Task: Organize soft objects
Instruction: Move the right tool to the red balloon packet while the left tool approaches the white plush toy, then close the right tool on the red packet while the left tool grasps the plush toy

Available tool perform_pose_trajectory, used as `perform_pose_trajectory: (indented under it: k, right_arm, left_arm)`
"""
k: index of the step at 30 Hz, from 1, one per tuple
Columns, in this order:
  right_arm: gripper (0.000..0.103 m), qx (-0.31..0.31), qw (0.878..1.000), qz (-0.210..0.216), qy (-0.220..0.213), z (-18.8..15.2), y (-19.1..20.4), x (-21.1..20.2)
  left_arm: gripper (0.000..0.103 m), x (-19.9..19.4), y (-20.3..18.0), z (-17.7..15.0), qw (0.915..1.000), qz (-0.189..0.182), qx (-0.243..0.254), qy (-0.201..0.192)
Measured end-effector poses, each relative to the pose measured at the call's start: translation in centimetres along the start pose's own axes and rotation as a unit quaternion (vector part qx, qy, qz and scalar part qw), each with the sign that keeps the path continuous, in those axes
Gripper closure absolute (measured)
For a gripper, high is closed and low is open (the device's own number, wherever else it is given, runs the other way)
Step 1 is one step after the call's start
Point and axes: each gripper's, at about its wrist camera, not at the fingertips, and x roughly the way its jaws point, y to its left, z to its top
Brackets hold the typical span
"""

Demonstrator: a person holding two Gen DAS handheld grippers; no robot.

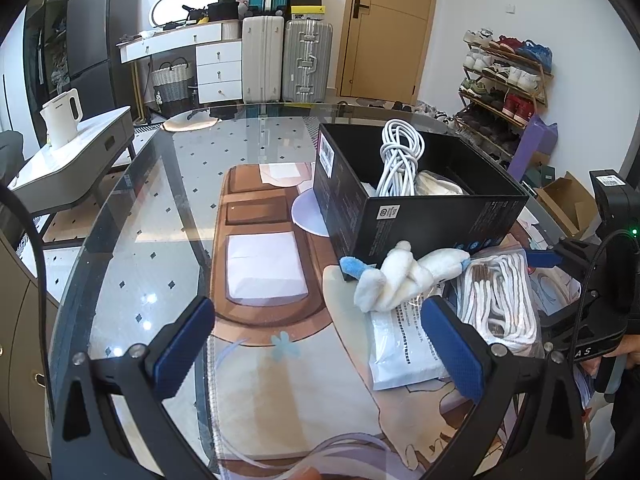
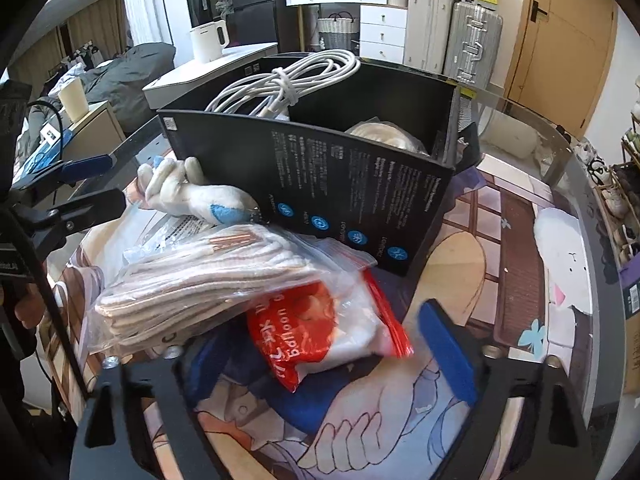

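A black box (image 1: 420, 224) (image 2: 340, 184) on the glass table holds a coiled white cable (image 1: 400, 156) (image 2: 288, 80). A white plush toy (image 1: 400, 276) (image 2: 192, 192) with blue patches leans on the box's near wall. Beside it lies a clear zip bag of white cord (image 1: 496, 300) (image 2: 192, 280) with a red balloon pack (image 2: 304, 328) inside. My right gripper (image 2: 324, 356) straddles this bag. The right pad stands just off the bag's red zip edge and the left pad is hidden under it. My left gripper (image 1: 320, 348) (image 2: 96, 186) is open and holds nothing, left of the toy.
A white plastic mailer (image 1: 400, 344) lies under the toy. A printed mat (image 1: 260, 380) covers the round table's middle. A kettle (image 1: 62, 116) stands on a side table at left. Suitcases (image 1: 306, 60) and a shoe rack (image 1: 504, 80) line the far wall.
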Motion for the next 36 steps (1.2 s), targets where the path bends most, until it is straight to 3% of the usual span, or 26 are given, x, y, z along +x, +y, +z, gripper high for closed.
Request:
perform_pose_trajectory:
  k: [4, 14, 30, 36]
  right_arm:
    - [0.029, -0.005, 1.000, 0.002, -0.002, -0.4, 0.1, -0.5]
    - [0.040, 0.009, 1.000, -0.009, -0.013, -1.7, 0.1, -1.7]
    - [0.043, 0.054, 0.997, -0.041, -0.029, -4.8, -2.5, -4.6]
    - [0.043, 0.054, 0.997, -0.042, -0.046, -4.6, -2.5, -5.6]
  left_arm:
    - [0.000, 0.0, 0.0, -0.1, 1.0000, -0.001, 0.000, -0.001]
    - [0.000, 0.2, -0.1, -0.2, 1.0000, -0.003, 0.000, 0.002]
    - [0.000, 1.3, -1.0, 0.3, 0.9998, -0.014, -0.002, 0.015]
    - [0.000, 2.4, -1.3, 0.5, 0.9994, -0.010, -0.004, 0.033]
